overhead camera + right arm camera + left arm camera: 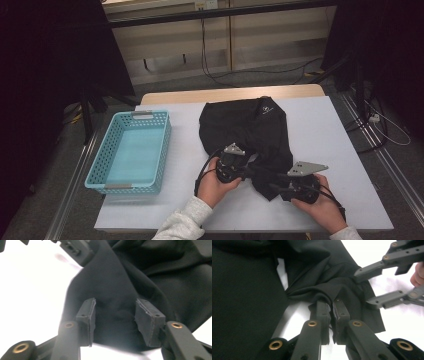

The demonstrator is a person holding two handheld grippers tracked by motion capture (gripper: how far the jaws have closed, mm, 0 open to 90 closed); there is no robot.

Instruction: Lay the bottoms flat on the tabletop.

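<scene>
My left hand-held gripper [331, 315] pinches the black garment's [245, 127] near edge while my right hand-held gripper [115, 315] stands released over it; next, regrip and fold.

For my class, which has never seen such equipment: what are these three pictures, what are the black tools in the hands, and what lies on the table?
A person holds hand tongs, one in each hand. One picture looks down from above; the other two come from cameras riding on each tool, looking along its jaws. On the white table lie a black garment and, to its left, an empty blue basket. The left tongs are shut, pinching a fold of the garment near its lower edge. The right tongs stand open, their jaws on either side of the cloth without pressing it.
</scene>
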